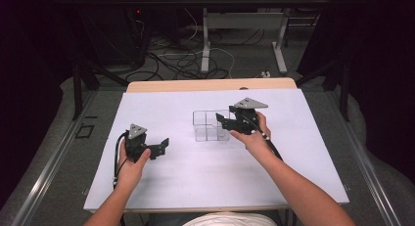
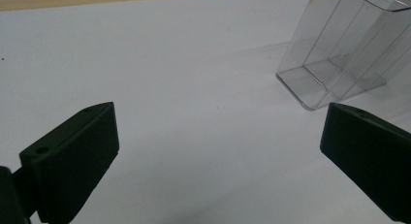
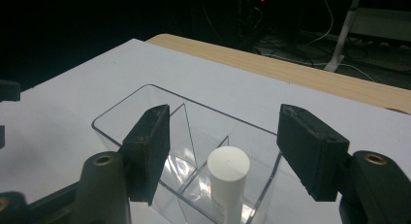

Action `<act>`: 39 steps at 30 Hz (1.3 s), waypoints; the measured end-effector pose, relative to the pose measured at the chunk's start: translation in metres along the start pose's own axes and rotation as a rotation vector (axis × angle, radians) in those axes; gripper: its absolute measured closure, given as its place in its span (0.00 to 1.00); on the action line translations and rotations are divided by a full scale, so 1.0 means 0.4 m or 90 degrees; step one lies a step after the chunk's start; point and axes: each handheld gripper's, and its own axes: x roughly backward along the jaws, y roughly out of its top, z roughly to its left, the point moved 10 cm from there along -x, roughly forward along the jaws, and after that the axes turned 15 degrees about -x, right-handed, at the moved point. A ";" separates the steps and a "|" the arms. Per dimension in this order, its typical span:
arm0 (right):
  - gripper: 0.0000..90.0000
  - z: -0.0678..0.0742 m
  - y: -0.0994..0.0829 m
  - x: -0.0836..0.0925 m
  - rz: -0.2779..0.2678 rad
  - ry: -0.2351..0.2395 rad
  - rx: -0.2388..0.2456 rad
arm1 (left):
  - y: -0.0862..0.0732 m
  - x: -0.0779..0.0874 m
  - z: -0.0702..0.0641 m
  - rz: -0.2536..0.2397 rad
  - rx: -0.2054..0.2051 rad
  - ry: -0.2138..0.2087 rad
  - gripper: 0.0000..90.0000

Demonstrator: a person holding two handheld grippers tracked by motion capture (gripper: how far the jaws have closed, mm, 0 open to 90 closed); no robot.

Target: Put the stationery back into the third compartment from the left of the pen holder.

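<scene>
Release is the step in hand: my right gripper [image 3: 223, 158] stands with jaws apart over the clear divided organizer [image 3: 160, 112], the white cylinder [image 3: 228, 178] upright in its near compartment, free of both pads. I should lift straight up, brushing neither cylinder nor walls. My left gripper [image 2: 218, 161] hangs wide open, holding nothing, above the white table cover [image 2: 184, 64].

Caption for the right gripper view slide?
Right gripper open above a white cylinder standing in the clear divided box.
</scene>
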 end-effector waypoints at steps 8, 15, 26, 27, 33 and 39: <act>0.35 -0.026 -0.016 0.031 0.020 -0.008 0.004 | -0.001 0.000 0.001 0.001 0.001 0.000 0.01; 0.32 -0.050 -0.024 0.065 0.028 -0.007 0.000 | -0.002 0.001 0.003 0.002 0.007 0.001 0.01; 0.16 -0.131 -0.048 0.109 0.027 -0.055 -0.005 | -0.004 0.000 0.008 0.002 0.007 0.005 0.01; 0.14 -0.140 -0.051 0.112 0.028 -0.061 -0.006 | -0.004 0.000 0.009 0.002 0.008 0.006 0.01; 0.00 -0.185 -0.061 0.130 0.023 -0.093 -0.009 | -0.005 0.001 0.012 0.004 0.009 0.009 0.01; 0.00 -0.220 -0.075 0.144 0.027 -0.110 -0.018 | -0.008 0.001 0.018 0.005 0.012 0.012 0.01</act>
